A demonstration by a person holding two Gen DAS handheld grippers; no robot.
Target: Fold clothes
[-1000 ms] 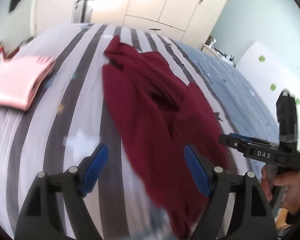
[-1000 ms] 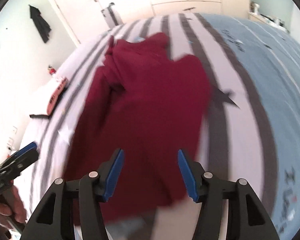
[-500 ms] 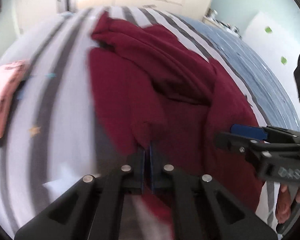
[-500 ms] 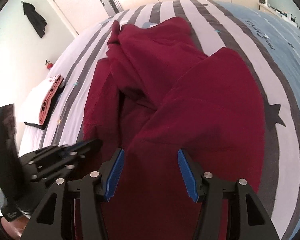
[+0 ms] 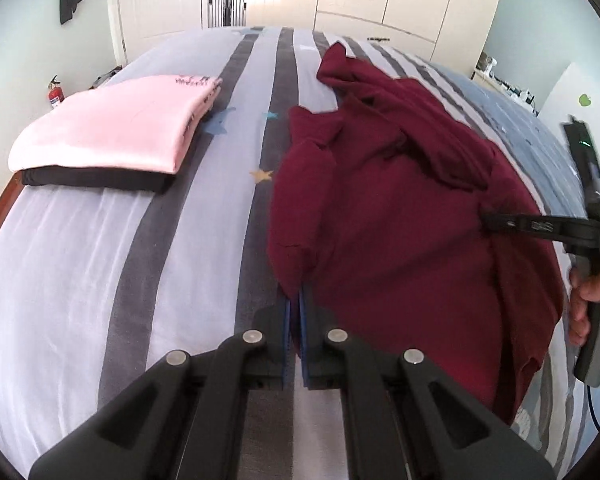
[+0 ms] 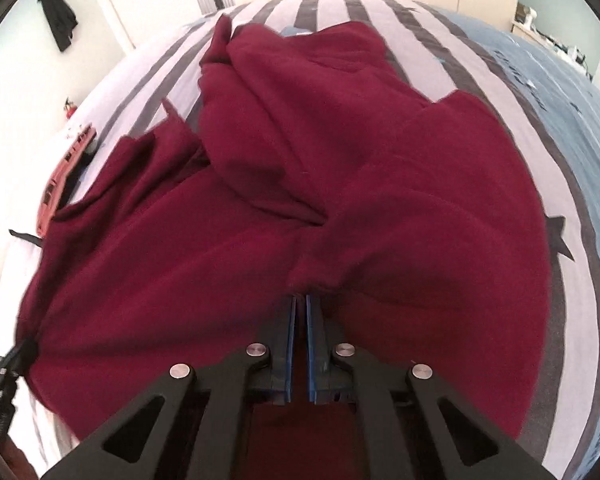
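Tongs — left (image 5: 294,300) and right (image 6: 300,300) both clamp maroon garment (image 5: 400,216) | pink folded stack (image 5: 112,128) beside it

On the bed (image 5: 100,240): one dark red garment (image 5: 400,220), one folded pink garment (image 5: 112,128) stacked on one folded black garment (image 5: 92,178). Two tools.

Striped bed (image 5: 100,264); maroon garment (image 5: 400,232); folded stack (image 5: 112,136)

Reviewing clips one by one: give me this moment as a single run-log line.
step: grasp for fold | left gripper: shut on maroon garment | right gripper: shut on maroon garment | garment: crumpled on striped bed | folded pink garment: aside
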